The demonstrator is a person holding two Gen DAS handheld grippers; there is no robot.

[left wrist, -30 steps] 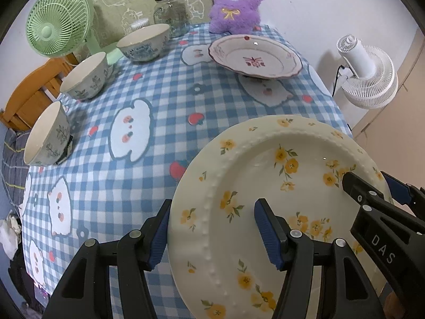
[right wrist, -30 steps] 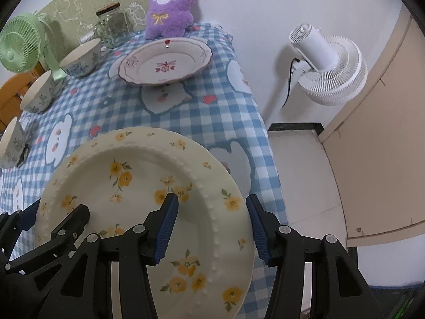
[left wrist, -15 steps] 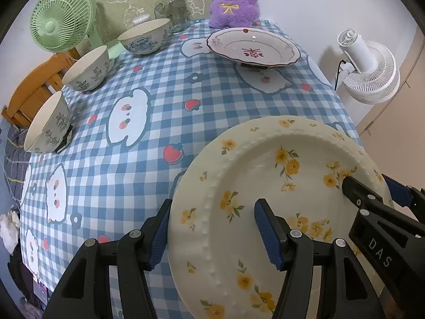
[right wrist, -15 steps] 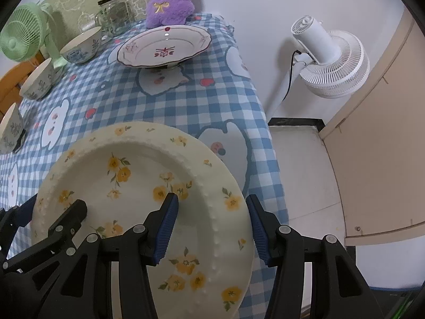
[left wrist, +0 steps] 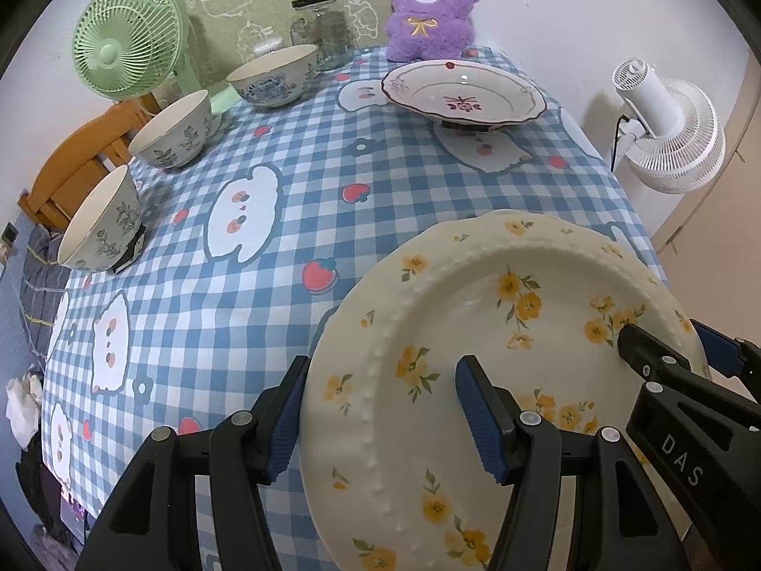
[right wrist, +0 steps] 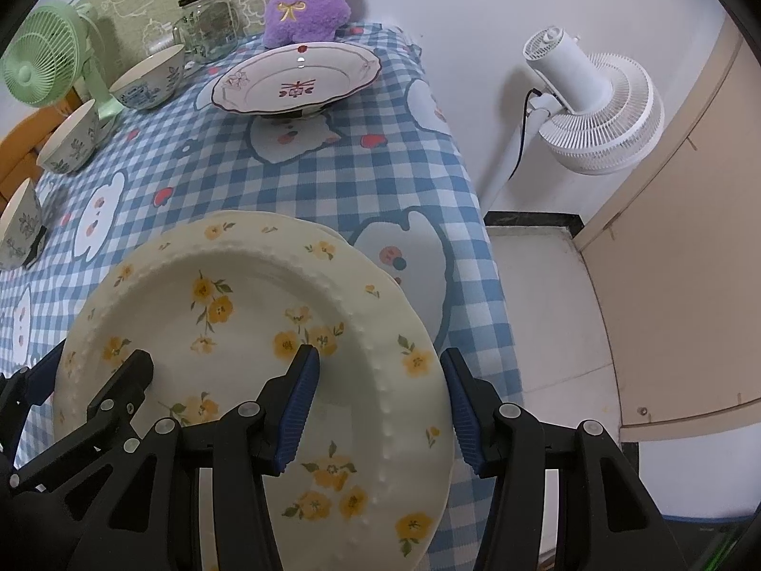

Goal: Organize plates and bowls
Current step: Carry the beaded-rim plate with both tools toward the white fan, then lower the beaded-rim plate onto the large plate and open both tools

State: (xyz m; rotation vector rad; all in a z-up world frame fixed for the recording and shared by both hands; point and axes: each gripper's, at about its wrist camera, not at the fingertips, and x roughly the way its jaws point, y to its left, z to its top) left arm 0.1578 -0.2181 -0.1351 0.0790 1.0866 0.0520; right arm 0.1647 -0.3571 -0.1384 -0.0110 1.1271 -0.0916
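A cream plate with yellow flowers (left wrist: pixel 475 314) (right wrist: pixel 247 314) hangs over the near right corner of the checked table (left wrist: pixel 285 152). My left gripper (left wrist: pixel 380 380) is shut on its left rim, one pad outside the rim and one on the face. My right gripper (right wrist: pixel 380 364) is shut on the right rim in the same way. Each gripper also shows in the other's view: the right gripper (left wrist: pixel 666 352) and the left gripper (right wrist: pixel 95 376). A white plate with a red pattern (left wrist: pixel 463 90) sits at the far end. Three bowls (left wrist: pixel 102 223) (left wrist: pixel 173 128) (left wrist: pixel 273 73) line the left edge.
A purple plush toy (left wrist: pixel 430 7), a glass jar (left wrist: pixel 326 31) and a green fan (left wrist: pixel 126 45) stand along the back. A wooden chair (left wrist: pixel 71 176) is at the left. A white floor fan (right wrist: pixel 594 109) stands right of the table's edge.
Both grippers keep the same hold on the flowered plate. The table and far objects have shifted slightly in both views, showing a little more cloth between the plate and the far dish.
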